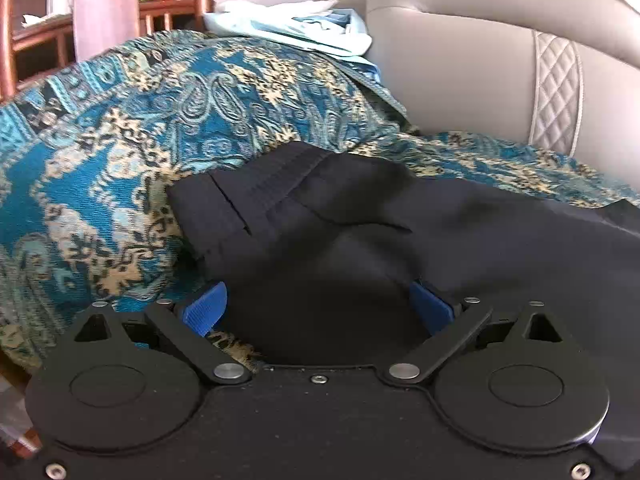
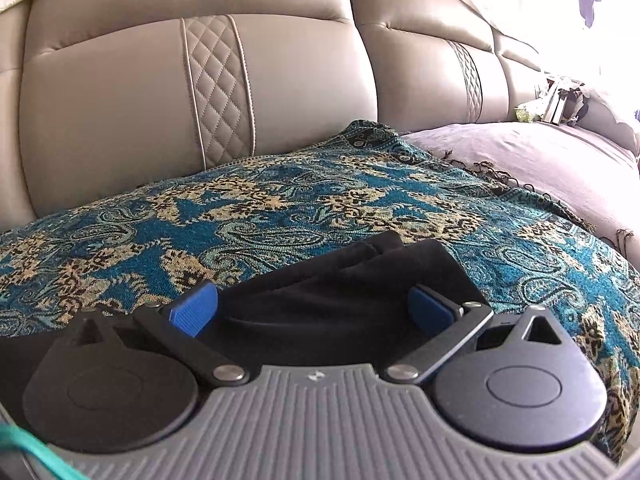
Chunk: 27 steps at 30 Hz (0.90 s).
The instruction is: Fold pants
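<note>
Pants (image 1: 360, 240) bunched on throw (image 1: 120, 140); left gripper (image 1: 320, 312), right gripper (image 2: 316, 308) spread wide, straddling fabric edge.

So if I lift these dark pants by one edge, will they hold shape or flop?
Probably flop: the pants lie in soft folds and sag over the patterned throw. They look thin and likely light. The woven throw may grip them, so a push would probably bunch them rather than slide them.

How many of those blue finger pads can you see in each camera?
2 per view. On the left gripper, pads flank the black pants; on the right gripper, pads do likewise.
</note>
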### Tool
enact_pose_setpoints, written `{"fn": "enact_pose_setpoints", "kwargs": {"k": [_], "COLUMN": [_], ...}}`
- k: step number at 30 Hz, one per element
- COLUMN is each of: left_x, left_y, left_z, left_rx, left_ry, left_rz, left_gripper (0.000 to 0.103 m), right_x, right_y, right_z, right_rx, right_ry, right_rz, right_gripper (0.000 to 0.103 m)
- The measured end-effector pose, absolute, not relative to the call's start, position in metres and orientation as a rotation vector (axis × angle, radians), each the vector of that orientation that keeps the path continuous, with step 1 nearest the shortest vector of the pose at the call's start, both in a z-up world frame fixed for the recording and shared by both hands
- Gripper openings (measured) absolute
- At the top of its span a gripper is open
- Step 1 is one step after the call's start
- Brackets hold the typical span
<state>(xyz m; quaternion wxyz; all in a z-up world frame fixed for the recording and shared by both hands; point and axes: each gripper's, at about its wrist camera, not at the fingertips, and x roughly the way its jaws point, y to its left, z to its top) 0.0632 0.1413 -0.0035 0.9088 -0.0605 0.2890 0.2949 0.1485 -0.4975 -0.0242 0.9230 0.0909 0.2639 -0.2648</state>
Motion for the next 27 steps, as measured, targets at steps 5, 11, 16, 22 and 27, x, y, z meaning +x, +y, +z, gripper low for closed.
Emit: {"fn": "enact_pose_setpoints", "kwargs": {"k": [5, 11, 16, 22, 27], "left_x": [0.068, 0.07, 0.079, 0.122, 0.142], "left_y": [0.133, 0.147, 0.123, 0.117, 0.139], "left_z": [-0.001, 0.015, 0.052, 0.054, 0.014], "left_rx": [-0.07, -0.294, -0.152, -0.073, -0.095], "left_ry": [0.619, 0.65, 0.5, 0.526, 0.666], "left_rz": [0.668, 0.723, 0.636, 0.552, 0.611], "left_gripper": [0.1, 0.086, 0.085, 0.067, 0.066], "right_x": [0.148, 0.148, 0.148, 0.148, 0.149], "right_y": [-0.497, -0.497, -0.497, -0.497, -0.497], "right_z": [-0.024, -0.024, -0.024, -0.024, -0.024], "right_rx": [0.189, 0.191, 0.19, 0.189, 0.185], "right_ry": [0.54, 0.538, 0.539, 0.54, 0.54], "right_rz": [-0.542, -0.542, -0.542, -0.544, -0.546], "right_gripper": [0.103, 0.103, 0.103, 0.103, 0.103]}}
